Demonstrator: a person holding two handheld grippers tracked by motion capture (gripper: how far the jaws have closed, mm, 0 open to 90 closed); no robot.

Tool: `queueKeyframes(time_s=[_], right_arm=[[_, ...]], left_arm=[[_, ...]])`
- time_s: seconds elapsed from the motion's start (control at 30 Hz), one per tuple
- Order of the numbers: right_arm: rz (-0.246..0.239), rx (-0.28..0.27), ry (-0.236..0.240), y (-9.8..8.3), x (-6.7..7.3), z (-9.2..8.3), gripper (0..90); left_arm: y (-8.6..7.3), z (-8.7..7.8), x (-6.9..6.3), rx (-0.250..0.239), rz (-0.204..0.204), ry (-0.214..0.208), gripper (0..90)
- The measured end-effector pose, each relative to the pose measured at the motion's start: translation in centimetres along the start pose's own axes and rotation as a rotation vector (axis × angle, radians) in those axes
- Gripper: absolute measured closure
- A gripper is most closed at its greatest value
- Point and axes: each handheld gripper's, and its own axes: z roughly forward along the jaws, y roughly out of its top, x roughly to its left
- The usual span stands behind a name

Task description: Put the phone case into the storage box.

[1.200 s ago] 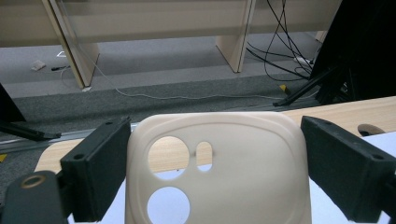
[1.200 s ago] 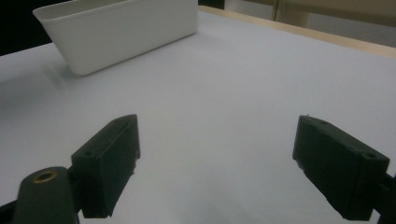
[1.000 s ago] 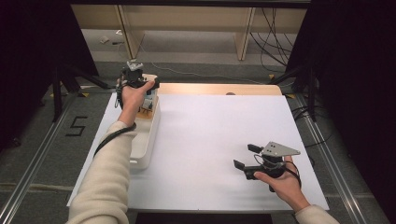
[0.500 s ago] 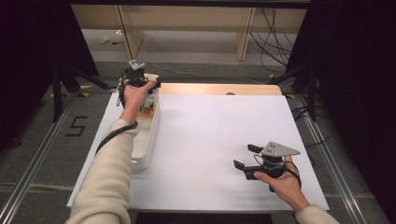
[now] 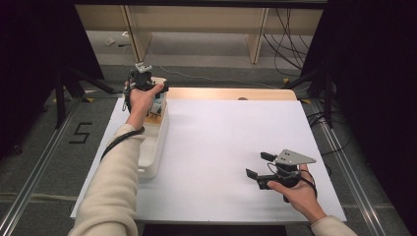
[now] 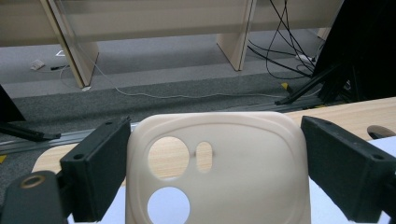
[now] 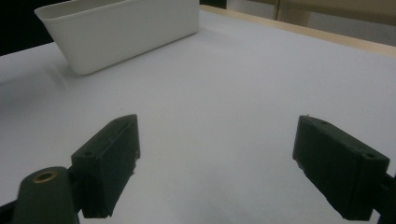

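Phone case (image 6: 217,172) lifted clear of the white bin, held at the far left corner of the desk.

Over the last second the left arm has carried its load slightly farther out and up from the white bin (image 5: 153,147), so the pick looks done and a place comes next. On the white desk (image 5: 221,147), the right hand-held gripper (image 5: 256,166) rests with jaws spread, empty. The left hand-held gripper (image 6: 210,163) pinches the cream silicone case by its sides, camera cut-outs facing the lens, above the bin's far end.
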Motion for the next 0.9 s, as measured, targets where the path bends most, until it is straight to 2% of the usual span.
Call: queueKeyframes(time_s=[0.23,0.9], right_arm=[[0.000,0.000,0.000,-0.01,0.00,-0.01,15.8],[0.000,0.000,0.001,-0.01,0.01,0.00,15.9]], left_arm=[[-0.09,0.22,0.13,0.001,-0.007,-0.001,11.0],[-0.44,0.53,0.03,0.018,0.006,-0.003,11.0]])
